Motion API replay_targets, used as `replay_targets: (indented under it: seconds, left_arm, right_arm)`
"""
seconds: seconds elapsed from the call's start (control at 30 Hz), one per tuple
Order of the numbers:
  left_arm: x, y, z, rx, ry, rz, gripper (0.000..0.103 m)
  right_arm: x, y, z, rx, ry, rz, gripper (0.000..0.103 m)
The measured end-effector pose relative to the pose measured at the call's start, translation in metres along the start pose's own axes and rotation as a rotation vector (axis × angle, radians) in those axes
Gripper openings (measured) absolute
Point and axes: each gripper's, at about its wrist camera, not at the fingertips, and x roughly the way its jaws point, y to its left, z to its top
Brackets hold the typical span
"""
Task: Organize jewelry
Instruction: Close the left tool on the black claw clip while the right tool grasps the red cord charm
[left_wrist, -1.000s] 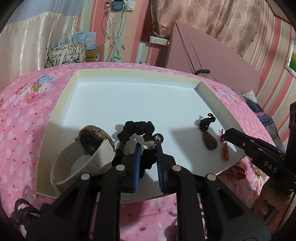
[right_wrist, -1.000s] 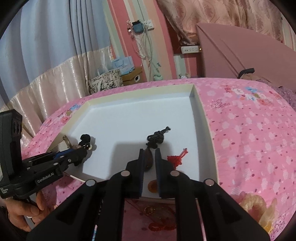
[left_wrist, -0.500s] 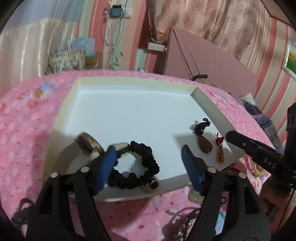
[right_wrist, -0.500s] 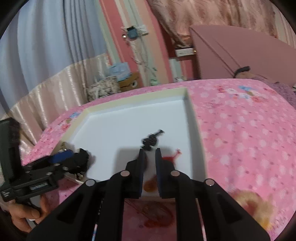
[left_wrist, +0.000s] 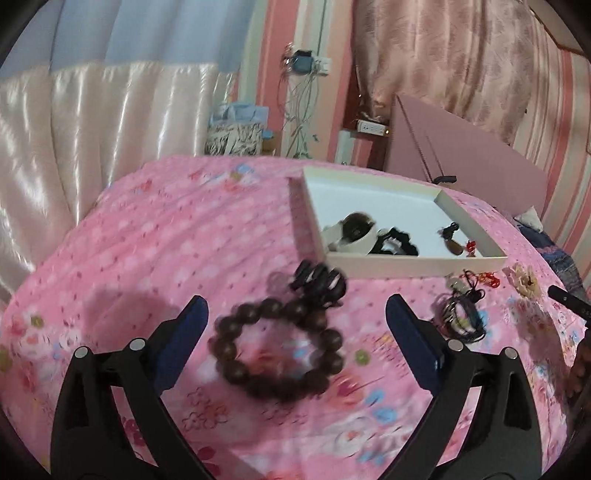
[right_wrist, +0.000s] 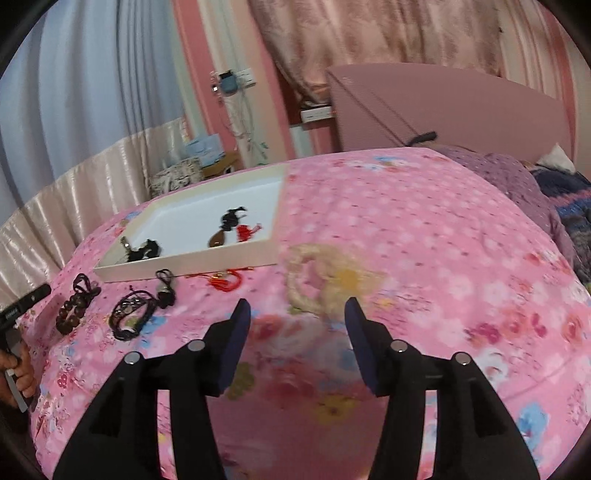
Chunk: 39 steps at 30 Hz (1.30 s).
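A white tray (left_wrist: 417, 261) lies on the pink bed cover and holds a watch (left_wrist: 351, 232), a black scrunchie (left_wrist: 400, 240) and a brown pendant (left_wrist: 455, 246). My left gripper (left_wrist: 293, 317) is open above a brown bead bracelet (left_wrist: 277, 354) that lies on the cover in front of the tray. My right gripper (right_wrist: 297, 314) is open over a cream flower hair piece (right_wrist: 325, 284), to the right of the tray (right_wrist: 184, 264). The bead bracelet (right_wrist: 72, 308) and a dark cord bundle (right_wrist: 133, 317) lie to its left.
A red knot charm (right_wrist: 225, 282) lies in front of the tray. A dark cord bundle (left_wrist: 460, 317) and red cord (left_wrist: 487, 278) lie right of the left gripper. A pink headboard (right_wrist: 443, 110) and curtains stand behind the bed.
Both grippers have pulled back from the tray and opened wide. The left one left the scrunchie in the tray and now hovers over the bead bracelet. The right one swung right over the hair piece.
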Motion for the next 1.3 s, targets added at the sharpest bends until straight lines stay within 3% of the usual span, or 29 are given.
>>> replay_targets:
  seconds: [0.17,0.5,0.7,0.93,1.0,1.13,1.27,1.3]
  left_arm:
    - [0.017,0.0,0.003,-0.013,0.041,0.023,0.096]
    - [0.045,-0.026,0.016,0.033,0.083,0.013,0.096]
    - [0.066,-0.033,0.021,0.035,0.131,0.002,0.096]
    - [0.083,-0.032,0.024,0.035,0.162,-0.005,0.095]
    - [0.088,-0.032,0.025,0.036,0.173,-0.019,0.087]
    - [0.094,-0.035,0.024,0.045,0.198,-0.041,0.073]
    - [0.096,-0.031,0.024,0.021,0.203,-0.045,0.047]
    - [0.096,-0.03,0.024,0.014,0.2,-0.049,0.047]
  right_arm:
    - [0.007,-0.009,0.005,0.009,0.026,-0.018,0.063]
    - [0.028,0.037,0.018,-0.086,0.048,0.039,0.063]
    - [0.066,0.075,0.02,-0.138,0.121,0.048,0.063]
    - [0.094,0.081,0.024,-0.124,0.185,0.016,0.063]
    - [0.103,0.084,0.024,-0.137,0.214,0.004,0.062]
    - [0.113,0.085,0.021,-0.143,0.262,-0.015,0.044]
    - [0.113,0.082,0.02,-0.129,0.255,-0.016,0.018]
    - [0.112,0.081,0.019,-0.123,0.253,-0.01,0.012]
